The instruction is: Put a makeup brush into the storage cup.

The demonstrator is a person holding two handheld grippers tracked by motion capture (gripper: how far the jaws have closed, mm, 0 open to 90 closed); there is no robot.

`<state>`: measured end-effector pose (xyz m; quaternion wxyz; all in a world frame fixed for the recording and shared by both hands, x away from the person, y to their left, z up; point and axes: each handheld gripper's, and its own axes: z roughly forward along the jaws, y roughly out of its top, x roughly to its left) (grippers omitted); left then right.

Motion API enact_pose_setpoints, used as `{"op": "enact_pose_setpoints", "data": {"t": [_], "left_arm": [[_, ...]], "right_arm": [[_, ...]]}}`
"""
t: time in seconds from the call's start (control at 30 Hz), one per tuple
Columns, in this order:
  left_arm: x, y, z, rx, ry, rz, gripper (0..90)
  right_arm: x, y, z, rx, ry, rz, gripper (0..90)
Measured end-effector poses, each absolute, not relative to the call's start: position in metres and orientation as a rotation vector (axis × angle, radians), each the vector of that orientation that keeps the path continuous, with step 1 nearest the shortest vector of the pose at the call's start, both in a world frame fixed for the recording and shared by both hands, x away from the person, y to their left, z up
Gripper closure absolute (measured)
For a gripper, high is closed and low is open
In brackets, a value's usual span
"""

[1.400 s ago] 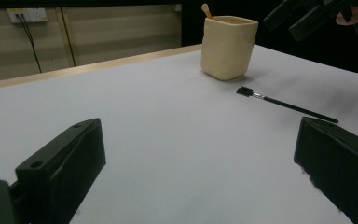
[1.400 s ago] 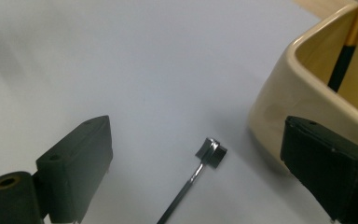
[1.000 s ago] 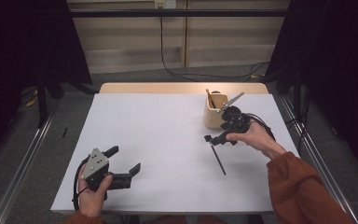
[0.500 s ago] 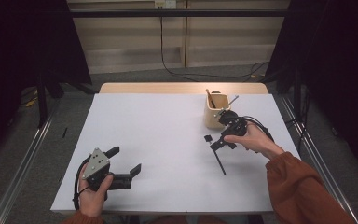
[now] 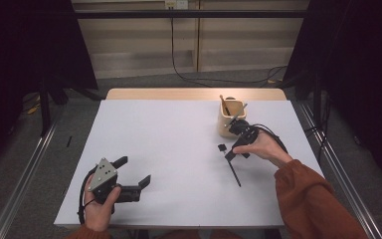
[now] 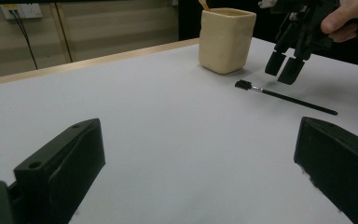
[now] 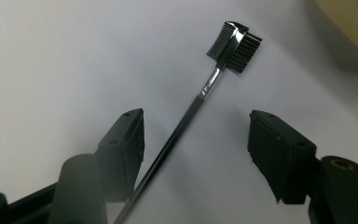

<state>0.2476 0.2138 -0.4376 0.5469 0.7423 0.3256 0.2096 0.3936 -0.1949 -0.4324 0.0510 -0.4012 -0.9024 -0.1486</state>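
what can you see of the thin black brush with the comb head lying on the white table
The thin black brush has a slim dark handle, a shiny metal neck and a small head, comb teeth on one side and bristles on the other. It lies flat on the white table near the beige cup. The right gripper straddles its handle, jaws just closing, not yet pressing it.

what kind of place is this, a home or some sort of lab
Most likely a lab or recording booth, not a home: a white-topped table hemmed by black curtains, metal rails on a grey floor, and a bare staged setup of one beige cup and one brush.
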Motion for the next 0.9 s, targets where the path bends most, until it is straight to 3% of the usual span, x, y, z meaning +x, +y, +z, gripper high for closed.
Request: {"op": "enact_pose_setpoints", "data": {"t": [0.5, 0.9], "left_arm": [[0.249, 0.213, -0.439, 1.763, 0.774, 0.484, 1.7], [0.249, 0.214, -0.439, 1.765, 0.776, 0.482, 1.7]], "right_arm": [[0.401, -0.183, -0.444, -1.279, -2.742, -0.382, 62.2], [0.404, -0.177, -0.45, -1.301, -2.748, -0.346, 67.9]]}}
